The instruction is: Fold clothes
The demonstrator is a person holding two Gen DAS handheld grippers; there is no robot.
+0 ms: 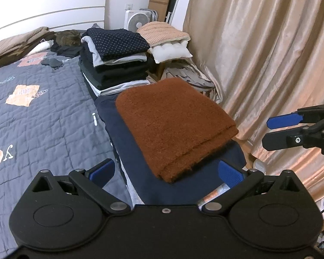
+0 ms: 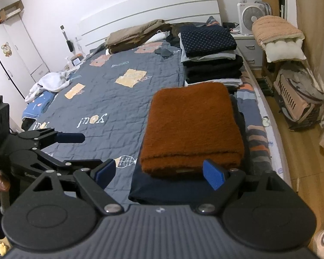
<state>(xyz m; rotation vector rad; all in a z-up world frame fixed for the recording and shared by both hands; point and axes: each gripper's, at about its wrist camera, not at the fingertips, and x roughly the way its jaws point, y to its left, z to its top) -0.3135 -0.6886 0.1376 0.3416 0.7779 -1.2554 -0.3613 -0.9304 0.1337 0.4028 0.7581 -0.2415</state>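
Note:
A folded rust-brown fleecy garment (image 1: 175, 129) (image 2: 194, 129) lies flat on a folded navy garment (image 1: 183, 185) (image 2: 162, 192) at the bed's right side. Behind it stands a tall stack of folded dark and white clothes (image 1: 116, 58) (image 2: 211, 58), topped by a dotted navy piece. My left gripper (image 1: 166, 172) (image 2: 92, 150) hovers open just short of the brown garment's near edge, with nothing between its blue pads. My right gripper (image 2: 159, 172) (image 1: 267, 132) is also open and holds nothing, in front of the same pile.
The grey quilted bedspread (image 2: 110, 108) stretches left. A crumpled white garment (image 2: 51, 82) lies at its far left edge, and brown bedding (image 2: 134, 34) by the headboard. Right of the bed are a curtain (image 1: 259, 43), a cushioned chair (image 2: 280, 41), a pet carrier (image 2: 296, 95) and a fan (image 2: 248, 17).

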